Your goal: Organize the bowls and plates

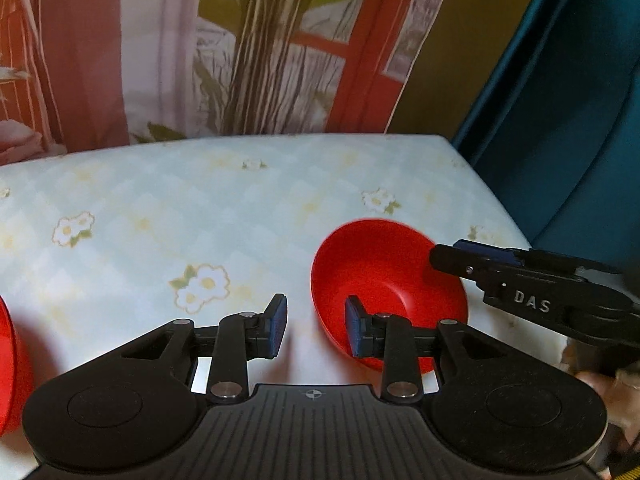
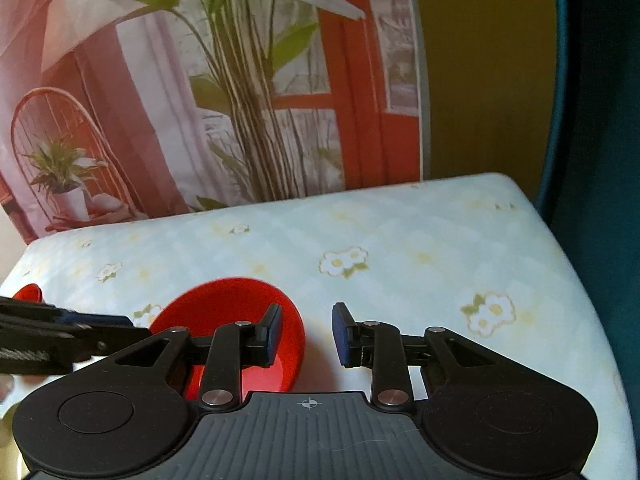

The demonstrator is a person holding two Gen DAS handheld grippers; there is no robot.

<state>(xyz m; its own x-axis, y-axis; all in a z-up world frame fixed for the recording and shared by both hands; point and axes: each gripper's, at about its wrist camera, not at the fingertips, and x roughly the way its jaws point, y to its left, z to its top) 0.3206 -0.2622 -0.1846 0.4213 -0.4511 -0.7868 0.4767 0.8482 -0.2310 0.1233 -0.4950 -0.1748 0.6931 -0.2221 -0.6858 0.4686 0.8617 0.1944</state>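
A red bowl [image 1: 384, 280] stands on the pale flowered tablecloth [image 1: 200, 200]. My left gripper [image 1: 316, 330] straddles the bowl's near-left rim: one blue pad is inside the bowl, the other outside, and neither pad touches it. My right gripper [image 1: 438, 258] reaches in from the right at the opposite rim. In the right wrist view, the same bowl [image 2: 240, 304] has its right rim between the fingers of my right gripper [image 2: 308, 334], with a clear gap on both sides. The left gripper [image 2: 132, 330] comes in from the left there.
A second red dish [image 1: 6, 360] shows at the left edge, and a small red piece [image 2: 28, 292] lies far left. A printed backdrop with a plant [image 2: 240, 100] stands behind the table. Teal fabric [image 1: 560, 140] borders the table's right edge.
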